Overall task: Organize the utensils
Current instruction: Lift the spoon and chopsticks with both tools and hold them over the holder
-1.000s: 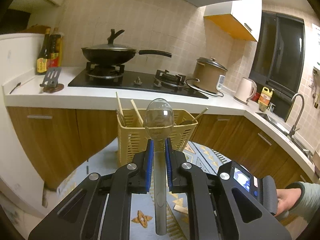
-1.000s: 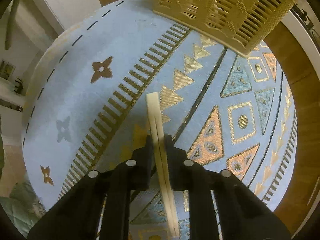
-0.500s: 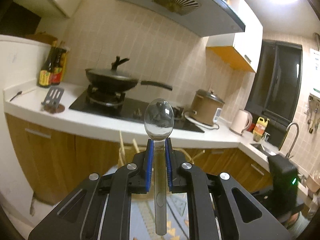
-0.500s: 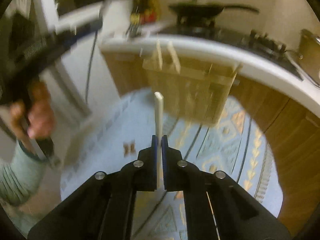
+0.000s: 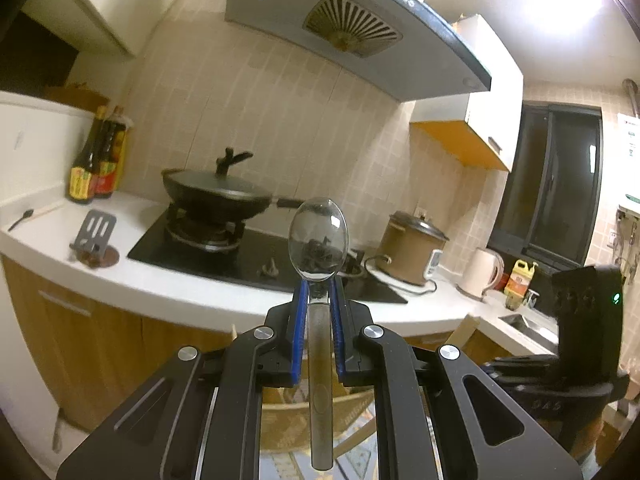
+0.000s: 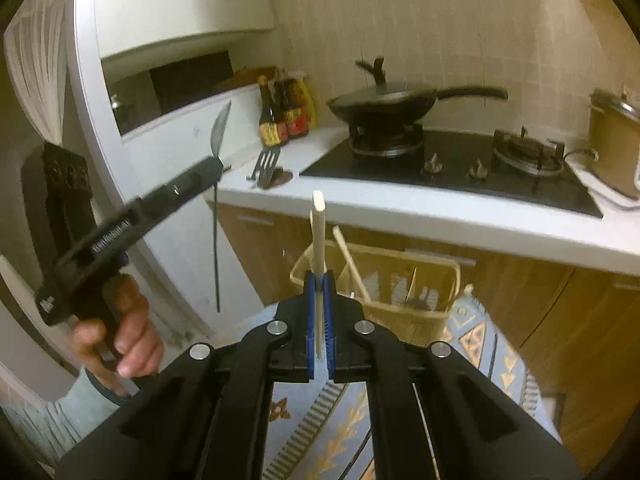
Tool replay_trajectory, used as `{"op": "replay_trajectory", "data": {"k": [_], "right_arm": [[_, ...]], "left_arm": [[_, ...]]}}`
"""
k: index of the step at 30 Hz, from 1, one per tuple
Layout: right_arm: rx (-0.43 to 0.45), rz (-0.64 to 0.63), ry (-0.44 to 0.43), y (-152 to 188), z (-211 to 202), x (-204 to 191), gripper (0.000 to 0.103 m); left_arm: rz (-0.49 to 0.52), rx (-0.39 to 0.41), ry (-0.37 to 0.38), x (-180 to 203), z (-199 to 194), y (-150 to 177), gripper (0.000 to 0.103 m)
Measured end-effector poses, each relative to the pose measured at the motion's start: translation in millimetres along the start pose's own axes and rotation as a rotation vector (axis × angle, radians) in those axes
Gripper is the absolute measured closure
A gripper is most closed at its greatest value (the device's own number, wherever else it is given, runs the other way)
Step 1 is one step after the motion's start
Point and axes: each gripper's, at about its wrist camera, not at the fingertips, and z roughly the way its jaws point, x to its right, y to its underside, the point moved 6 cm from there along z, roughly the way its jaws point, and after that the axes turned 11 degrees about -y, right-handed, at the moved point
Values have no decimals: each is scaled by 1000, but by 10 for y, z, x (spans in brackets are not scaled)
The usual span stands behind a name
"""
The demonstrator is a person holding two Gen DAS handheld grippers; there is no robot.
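- Two utensils are in hand: the left gripper [image 5: 319, 316] is clenched on a metal spoon [image 5: 319, 236], and the right gripper [image 6: 318, 312] is clamped tight on a pale wooden chopstick [image 6: 319, 232].
- Each utensil runs straight out along its gripper's fingers, so in its own view the long axis stands vertical at frame centre, spoon bowl and chopstick tip uppermost.
- Slotted and yellow, the utensil basket [image 6: 400, 280] stands on the patterned rug [image 6: 480, 344], in front of the wooden cabinets below the tabletop [image 6: 440, 216]. In the right wrist view it sits just behind and slightly right of the chopstick, at middle height of the frame.
- Several sticks already lean inside it.
- From the right wrist view the chopstick's tip points above the basket's rim, toward the tabletop edge; I judge it must tip downward to drop in.
- Seen from the left wrist view, only a strip of basket shows at lower centre, mostly hidden behind the gripper's fingers.
- My guess is the right hand is the better placed; the left gripper appears in the left of that view, off to the side of the basket.
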Motion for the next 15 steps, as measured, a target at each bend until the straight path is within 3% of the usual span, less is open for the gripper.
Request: {"op": "replay_trajectory", "data": {"k": [9,15], "right_arm": [[105,-63,84,-495,-286,18,100],[93,-75,149,-562,54,214,100]], "left_arm": [[4,79,-34,-65,400,-61,93],[13,88,-76,-161,726,126,93]]}}
